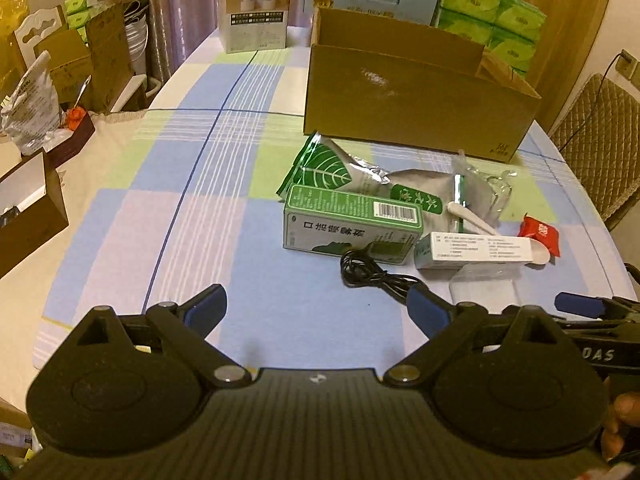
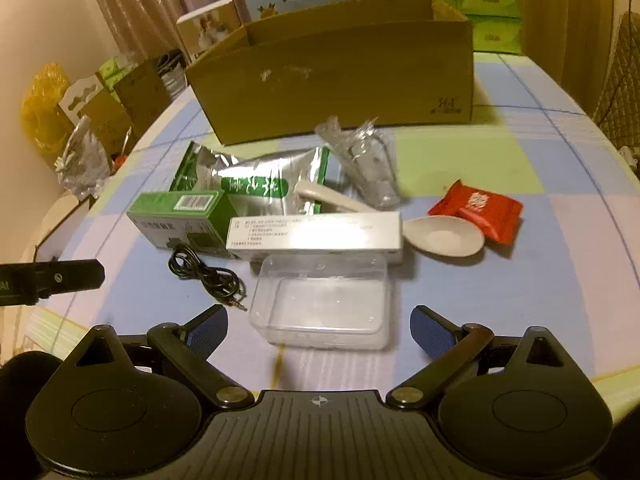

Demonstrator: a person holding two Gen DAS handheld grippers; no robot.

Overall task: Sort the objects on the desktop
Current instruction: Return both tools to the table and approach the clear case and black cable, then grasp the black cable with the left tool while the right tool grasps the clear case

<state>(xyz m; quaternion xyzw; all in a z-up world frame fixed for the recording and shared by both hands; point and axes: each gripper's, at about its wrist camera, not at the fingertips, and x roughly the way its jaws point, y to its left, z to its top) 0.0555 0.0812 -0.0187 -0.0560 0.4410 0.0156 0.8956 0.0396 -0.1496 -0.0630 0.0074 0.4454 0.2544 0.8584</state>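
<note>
Right gripper (image 2: pixel 319 330), jaws spread wide and empty, faces the clear plastic box (image 2: pixel 324 300) lying crosswise just ahead on the table (image 2: pixel 540 280); left gripper (image 1: pixel 318 308), also wide and empty, stands farther off.

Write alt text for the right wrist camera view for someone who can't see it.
The open right gripper hovers just short of a clear plastic box on a checked tablecloth. Behind it lie a black cable, green box, long white box, spoon and red packet, before a cardboard box.
</note>
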